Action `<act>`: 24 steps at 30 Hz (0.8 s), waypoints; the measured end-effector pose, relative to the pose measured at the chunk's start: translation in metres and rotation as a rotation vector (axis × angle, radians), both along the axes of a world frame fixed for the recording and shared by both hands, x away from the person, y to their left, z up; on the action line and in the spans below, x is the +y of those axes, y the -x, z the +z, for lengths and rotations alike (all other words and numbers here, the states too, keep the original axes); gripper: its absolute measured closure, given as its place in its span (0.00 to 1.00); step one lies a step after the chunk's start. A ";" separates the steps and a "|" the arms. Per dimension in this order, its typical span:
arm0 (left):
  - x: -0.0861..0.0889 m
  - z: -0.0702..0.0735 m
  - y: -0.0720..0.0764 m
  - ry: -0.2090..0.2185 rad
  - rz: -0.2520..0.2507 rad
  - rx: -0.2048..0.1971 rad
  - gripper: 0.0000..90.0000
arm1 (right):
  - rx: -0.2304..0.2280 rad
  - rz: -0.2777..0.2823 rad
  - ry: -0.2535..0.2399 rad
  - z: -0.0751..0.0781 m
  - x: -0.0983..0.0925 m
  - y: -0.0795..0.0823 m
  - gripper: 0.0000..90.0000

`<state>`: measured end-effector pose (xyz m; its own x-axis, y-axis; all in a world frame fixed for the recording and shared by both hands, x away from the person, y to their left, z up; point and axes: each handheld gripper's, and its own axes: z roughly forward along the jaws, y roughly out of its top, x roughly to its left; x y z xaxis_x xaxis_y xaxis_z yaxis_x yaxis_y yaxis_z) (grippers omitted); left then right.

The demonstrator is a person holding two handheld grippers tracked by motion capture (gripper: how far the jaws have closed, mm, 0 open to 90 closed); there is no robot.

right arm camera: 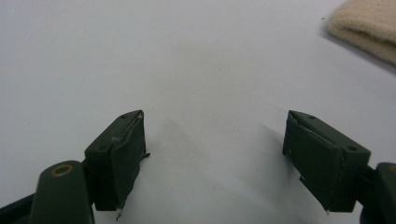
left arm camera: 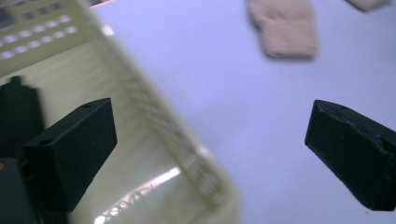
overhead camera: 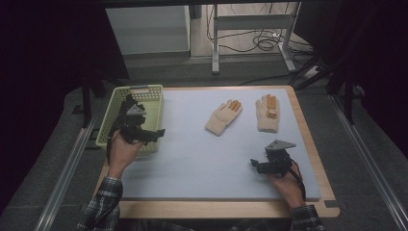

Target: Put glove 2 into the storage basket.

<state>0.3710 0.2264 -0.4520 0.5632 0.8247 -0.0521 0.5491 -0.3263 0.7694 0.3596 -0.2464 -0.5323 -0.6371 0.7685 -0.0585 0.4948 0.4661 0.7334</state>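
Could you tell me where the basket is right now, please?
In the high view, the basket sits at the mat's far-left corner, under the left hand-held gripper, left of both gloves.

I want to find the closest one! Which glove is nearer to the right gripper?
The glove at the table's far right edge, lying straight. The other glove lies tilted, farther left, toward the basket, so farther from the right gripper.

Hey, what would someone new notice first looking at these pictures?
Probably the two cream gloves with orange fingertips, lying apart at the far right of the pale mat. Next, the pale green basket at the table's left edge, with the left tongs open over its near corner.
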 end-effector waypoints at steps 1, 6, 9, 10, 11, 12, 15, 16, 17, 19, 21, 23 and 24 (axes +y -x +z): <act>-0.004 -0.001 0.004 -0.001 -0.015 -0.007 0.02 | 0.000 0.000 0.000 0.000 0.000 0.000 0.23; -0.029 -0.005 0.031 -0.020 -0.090 -0.061 0.01 | 0.000 -0.001 0.000 0.000 0.000 0.000 0.23; -0.039 -0.007 0.045 -0.007 -0.124 -0.088 0.01 | 0.001 0.000 -0.001 0.000 0.000 0.000 0.23; -0.043 -0.009 0.049 -0.007 -0.135 -0.095 0.01 | 0.001 0.000 0.000 0.000 0.000 0.000 0.23; -0.047 -0.012 0.053 -0.012 -0.149 -0.099 0.01 | 0.001 0.000 0.000 0.000 0.000 0.000 0.23; -0.050 -0.015 0.057 -0.020 -0.156 -0.102 0.01 | 0.001 0.000 0.000 0.000 0.000 0.000 0.23; -0.059 -0.029 0.066 -0.043 -0.173 -0.097 0.01 | 0.003 0.000 -0.001 0.000 0.000 0.000 0.23; -0.060 -0.035 0.067 -0.051 -0.176 -0.092 0.01 | 0.004 0.000 0.001 0.000 0.000 0.000 0.23; -0.062 -0.041 0.069 -0.053 -0.180 -0.084 0.01 | 0.004 0.000 0.000 0.000 0.000 0.000 0.23; -0.064 -0.054 0.069 -0.060 -0.175 -0.062 0.00 | 0.004 -0.001 -0.001 0.000 0.000 0.000 0.23; -0.063 -0.065 0.068 -0.067 -0.170 -0.037 0.00 | 0.005 0.000 0.001 0.000 0.000 0.000 0.23; -0.062 -0.075 0.067 -0.080 -0.153 -0.019 0.00 | 0.005 -0.001 0.000 0.000 0.000 0.000 0.23; -0.061 -0.079 0.066 -0.085 -0.147 -0.012 0.00 | 0.005 -0.001 0.000 0.000 0.000 0.000 0.23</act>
